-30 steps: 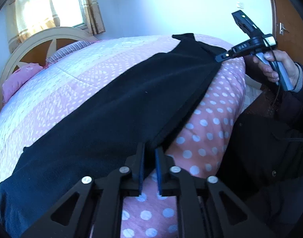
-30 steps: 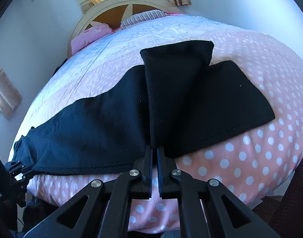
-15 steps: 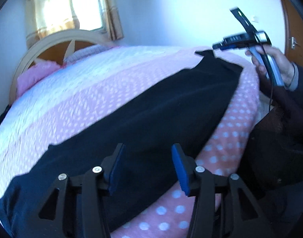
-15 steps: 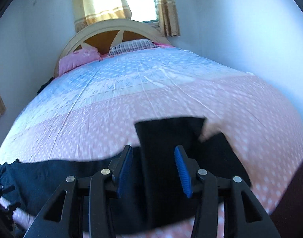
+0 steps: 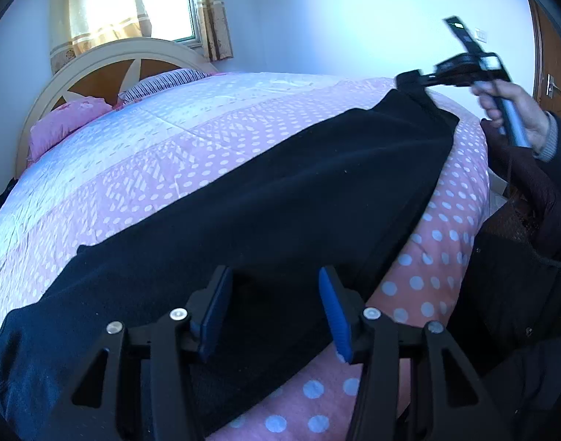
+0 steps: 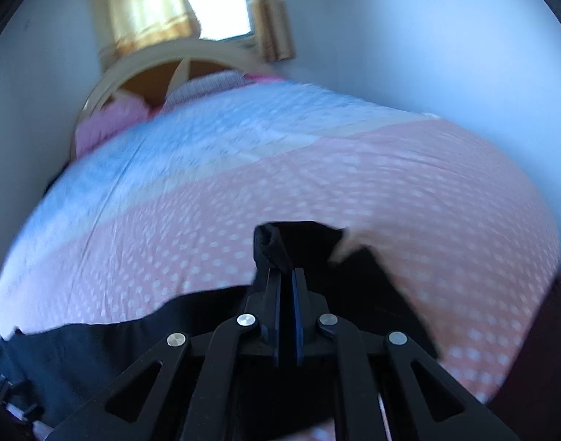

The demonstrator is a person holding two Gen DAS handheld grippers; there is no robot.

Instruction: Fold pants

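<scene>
Black pants [image 5: 280,191] lie lengthwise along the near edge of a pink dotted bedspread [image 5: 192,136]. My left gripper [image 5: 276,312] hangs open just above the cloth near one end, its blue pads [image 5: 218,312] holding nothing. In the left wrist view a hand [image 5: 508,110] holds my right gripper [image 5: 420,79] at the far end of the pants, where it pinches a raised bit of cloth. The blurred right wrist view shows that gripper [image 6: 286,275] shut on a bunched fold of the pants [image 6: 309,239], which lifts off the bed there.
The bed's arched headboard [image 5: 107,70] and pillows [image 5: 67,121] are at the far end under a curtained window [image 5: 162,3]. A person in dark clothes [image 5: 519,275] stands by the bed's right side. A wooden door [image 5: 548,73] is at the far right.
Both grippers were shut on the pants' near edge, then opened. The left one stays open over the cloth. The right one has shut on the leg end and lifted it.
</scene>
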